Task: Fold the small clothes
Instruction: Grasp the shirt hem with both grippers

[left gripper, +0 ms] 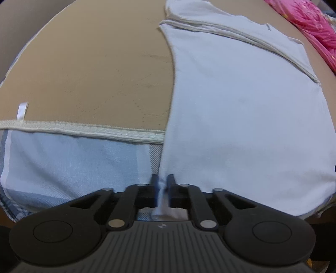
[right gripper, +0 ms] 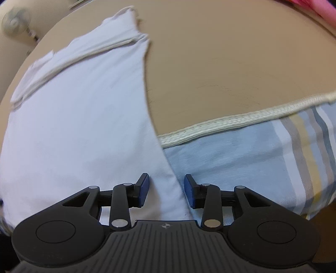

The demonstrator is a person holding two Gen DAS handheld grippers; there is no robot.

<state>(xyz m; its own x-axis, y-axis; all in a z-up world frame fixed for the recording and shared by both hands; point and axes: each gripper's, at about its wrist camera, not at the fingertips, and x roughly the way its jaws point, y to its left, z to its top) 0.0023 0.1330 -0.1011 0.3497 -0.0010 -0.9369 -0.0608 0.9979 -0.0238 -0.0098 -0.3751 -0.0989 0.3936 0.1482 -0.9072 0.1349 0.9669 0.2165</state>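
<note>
Home bedroom: tan mat (left gripper: 94,69) over striped bedsheet (right gripper: 262,151), pink bedding (left gripper: 310,27), fan (right gripper: 14,21).

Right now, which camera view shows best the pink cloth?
The left wrist view: the pink cloth lies along the top right corner, past the white garment, with folds visible. The right wrist view shows only a blurred pink strip at its top edge.

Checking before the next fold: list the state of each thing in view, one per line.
White garment: spread flat, sleeve folded in, near edge hanging over the mat's border.
Left hand-held gripper: shut, pinching the garment's near corner.
Right hand-held gripper: open, straddling the garment's other near corner, pads not pressing.
Tan mat: lying flat.
Pink cloth: bunched at the far edge.
</note>
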